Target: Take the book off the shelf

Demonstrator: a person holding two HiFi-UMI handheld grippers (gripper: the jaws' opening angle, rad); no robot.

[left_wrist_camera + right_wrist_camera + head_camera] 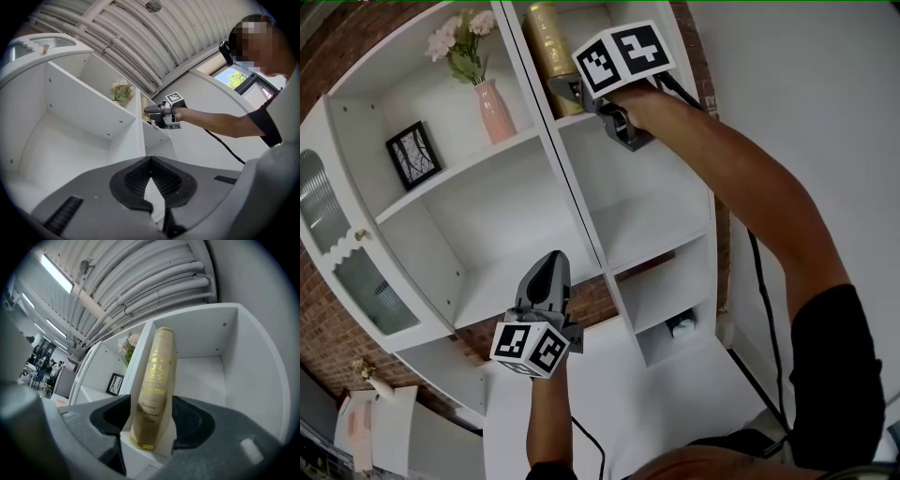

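Right gripper (pixel 150 423) clamps the book (pixel 159 366) low; left gripper (pixel 151 180) closed, empty. If I yank, it may pivot loose.

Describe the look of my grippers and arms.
The left gripper and right gripper are grey with dark fingers; each carries a white cube of black square markers and trails a black cable. The person wears a black short sleeve.

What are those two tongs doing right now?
Left tongs: closed, empty.
Right tongs: closed on the gold book.
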